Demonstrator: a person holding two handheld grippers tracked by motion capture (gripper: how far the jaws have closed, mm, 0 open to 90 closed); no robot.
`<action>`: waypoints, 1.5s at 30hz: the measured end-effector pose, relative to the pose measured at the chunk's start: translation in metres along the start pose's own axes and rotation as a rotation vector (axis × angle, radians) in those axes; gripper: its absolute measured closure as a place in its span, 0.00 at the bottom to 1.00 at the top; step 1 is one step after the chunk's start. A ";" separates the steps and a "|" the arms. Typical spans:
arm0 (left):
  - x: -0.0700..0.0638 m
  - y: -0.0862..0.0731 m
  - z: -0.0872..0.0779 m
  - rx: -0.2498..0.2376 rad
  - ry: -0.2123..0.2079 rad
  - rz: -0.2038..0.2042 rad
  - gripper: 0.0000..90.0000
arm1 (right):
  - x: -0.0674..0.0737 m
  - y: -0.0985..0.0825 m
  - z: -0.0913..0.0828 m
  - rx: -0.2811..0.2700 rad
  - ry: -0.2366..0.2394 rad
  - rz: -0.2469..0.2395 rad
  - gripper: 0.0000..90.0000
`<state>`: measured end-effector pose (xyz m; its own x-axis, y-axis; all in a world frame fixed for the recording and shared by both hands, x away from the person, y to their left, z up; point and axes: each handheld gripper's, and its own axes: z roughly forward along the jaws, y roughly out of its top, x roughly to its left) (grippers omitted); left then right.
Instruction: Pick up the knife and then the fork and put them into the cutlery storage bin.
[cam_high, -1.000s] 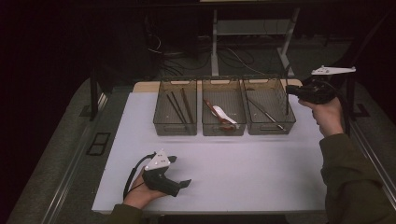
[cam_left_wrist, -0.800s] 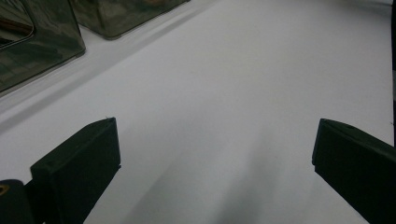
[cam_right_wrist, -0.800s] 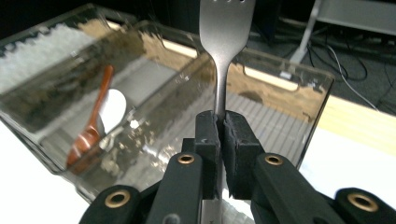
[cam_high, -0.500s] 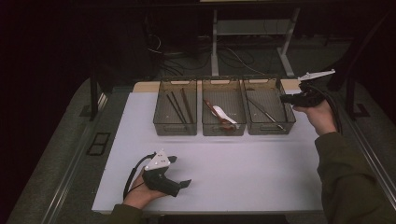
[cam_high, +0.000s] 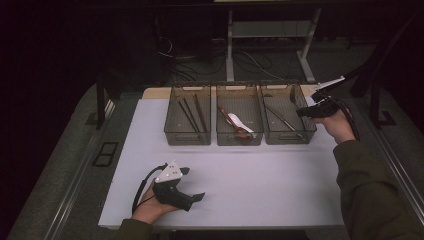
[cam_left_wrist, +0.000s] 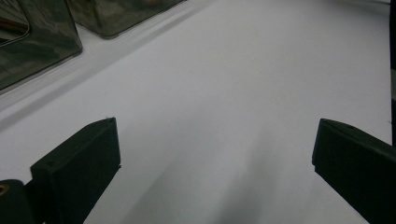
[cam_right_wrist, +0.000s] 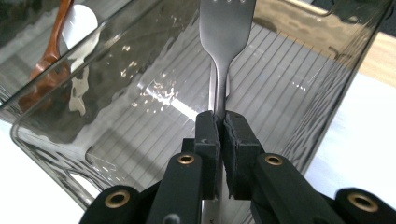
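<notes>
My right gripper (cam_high: 300, 112) (cam_right_wrist: 221, 116) is shut on the handle of a metal fork (cam_right_wrist: 226, 28). It holds the fork over the right end of the right-hand clear bin (cam_high: 291, 140) (cam_right_wrist: 116, 93), with the tines pointing away above the bin's inside. A metal utensil (cam_high: 281, 119) lies in that bin. Near the front left of the white table (cam_high: 260, 180), my left gripper (cam_high: 192, 183) (cam_left_wrist: 215, 140) rests in the hand. Its jaws stand wide apart with only bare table between them.
Three clear bins stand in a row at the back of the table. The left bin (cam_high: 187, 142) holds dark sticks (cam_high: 190, 112). In the middle bin (cam_high: 239, 142) lie a brown spoon (cam_high: 226, 114) (cam_right_wrist: 49, 56) and a white spoon (cam_high: 239, 123) (cam_right_wrist: 79, 21).
My right hand has come down and leftward with the fork, from beside the right bin to over its right end. The left gripper has stayed where it was.
</notes>
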<state>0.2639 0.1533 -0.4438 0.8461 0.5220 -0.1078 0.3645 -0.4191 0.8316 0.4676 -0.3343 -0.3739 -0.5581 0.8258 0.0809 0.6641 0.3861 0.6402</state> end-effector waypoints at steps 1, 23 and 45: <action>0.000 0.000 0.000 -0.001 0.000 -0.002 0.00 | 0.000 0.000 0.002 0.009 0.000 -0.004 0.94; 0.000 0.000 0.000 0.000 -0.001 0.001 0.00 | 0.008 0.005 0.022 0.076 0.000 -0.033 0.66; 0.003 0.001 0.000 0.001 0.005 -0.004 0.00 | 0.030 -0.024 -0.022 -0.109 0.071 -0.019 0.40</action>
<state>0.2666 0.1541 -0.4435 0.8426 0.5276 -0.1081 0.3681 -0.4177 0.8306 0.4238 -0.3284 -0.3701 -0.6065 0.7861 0.1192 0.5970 0.3513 0.7212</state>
